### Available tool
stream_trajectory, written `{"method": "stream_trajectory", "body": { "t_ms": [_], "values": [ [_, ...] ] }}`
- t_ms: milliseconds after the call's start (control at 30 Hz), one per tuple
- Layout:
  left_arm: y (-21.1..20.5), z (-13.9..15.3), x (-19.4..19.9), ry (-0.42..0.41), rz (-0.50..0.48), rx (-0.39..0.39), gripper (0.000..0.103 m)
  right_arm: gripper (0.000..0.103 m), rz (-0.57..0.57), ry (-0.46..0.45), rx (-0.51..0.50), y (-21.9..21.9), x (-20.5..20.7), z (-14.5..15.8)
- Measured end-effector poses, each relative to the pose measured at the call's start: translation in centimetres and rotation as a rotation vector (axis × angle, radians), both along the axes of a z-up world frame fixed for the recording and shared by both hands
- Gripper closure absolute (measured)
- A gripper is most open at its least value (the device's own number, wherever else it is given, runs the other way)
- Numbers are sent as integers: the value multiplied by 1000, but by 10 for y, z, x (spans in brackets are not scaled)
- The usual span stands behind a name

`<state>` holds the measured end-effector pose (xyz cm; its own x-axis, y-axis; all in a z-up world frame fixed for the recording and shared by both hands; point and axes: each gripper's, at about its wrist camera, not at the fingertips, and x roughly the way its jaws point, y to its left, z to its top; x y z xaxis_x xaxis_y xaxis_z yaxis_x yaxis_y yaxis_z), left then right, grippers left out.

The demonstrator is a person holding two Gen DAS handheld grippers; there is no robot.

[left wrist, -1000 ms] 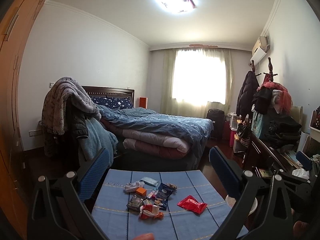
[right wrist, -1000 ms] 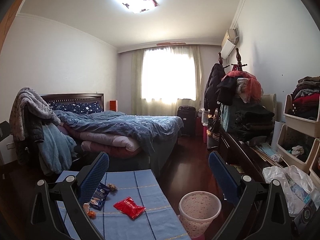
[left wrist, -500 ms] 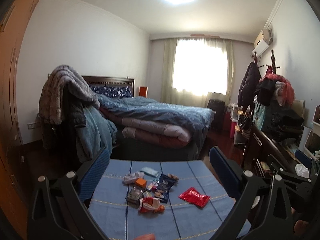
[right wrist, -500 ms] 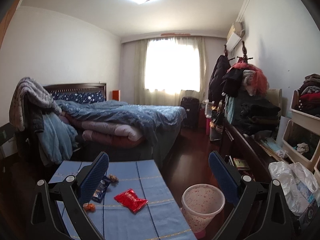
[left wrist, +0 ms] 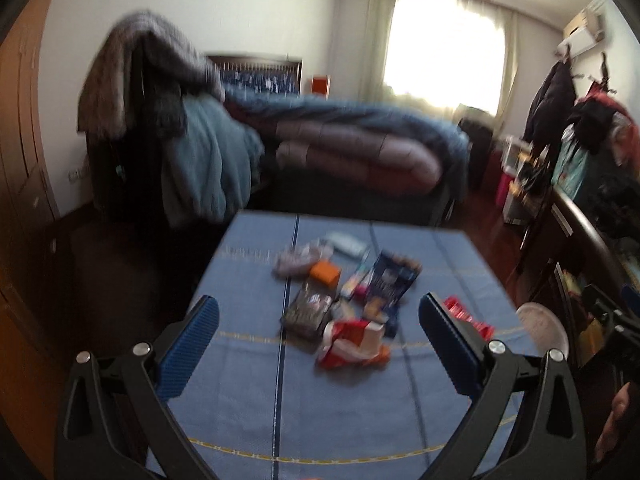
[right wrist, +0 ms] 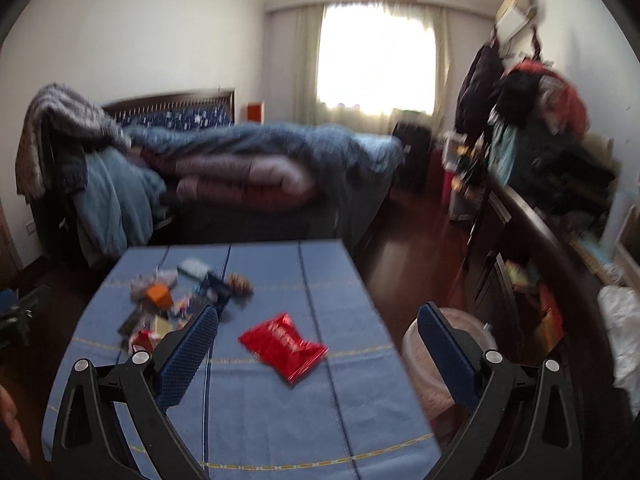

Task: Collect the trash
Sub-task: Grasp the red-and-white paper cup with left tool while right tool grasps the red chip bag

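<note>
Both pictures are blurred. The left gripper (left wrist: 318, 334) hangs over the worktop (left wrist: 248, 408) with its jaws wide and holding nothing. Just ahead of it, toward 12 o'clock, lies the trash pile (left wrist: 344, 292) of wrappers, with a dark blue packet (left wrist: 386, 286) and a small orange box (left wrist: 325, 273) in it. The right gripper (right wrist: 318, 346) also has wide, empty jaws. The red wrapper (right wrist: 285, 345) lies apart from the pile, between its jaws. The pink bin (right wrist: 426, 364) stands on the floor beside the worktop, at 3 o'clock.
</note>
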<state>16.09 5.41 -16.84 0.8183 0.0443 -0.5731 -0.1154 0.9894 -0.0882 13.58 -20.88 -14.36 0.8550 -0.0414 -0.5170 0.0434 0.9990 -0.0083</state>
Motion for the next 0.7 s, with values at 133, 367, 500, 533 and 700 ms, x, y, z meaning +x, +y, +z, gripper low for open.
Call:
{"method": "stream_trajectory", "body": {
  "t_ms": [133, 367, 500, 533, 700],
  "values": [
    [2, -43, 35, 105, -17, -8, 3, 4, 21, 79, 6, 6, 25, -30],
    [-22, -106, 83, 227, -57, 6, 4, 4, 47, 175, 1, 13, 53, -70],
    [-30, -126, 100, 266, -53, -3, 4, 4, 42, 210, 11, 8, 63, -81],
    [-29, -129, 102, 275, -50, -13, 4, 4, 41, 218, 15, 7, 66, -84],
    [-23, -138, 108, 262, -27, -98, 11, 4, 54, 246, 39, 3, 82, -98]
  ]
}}
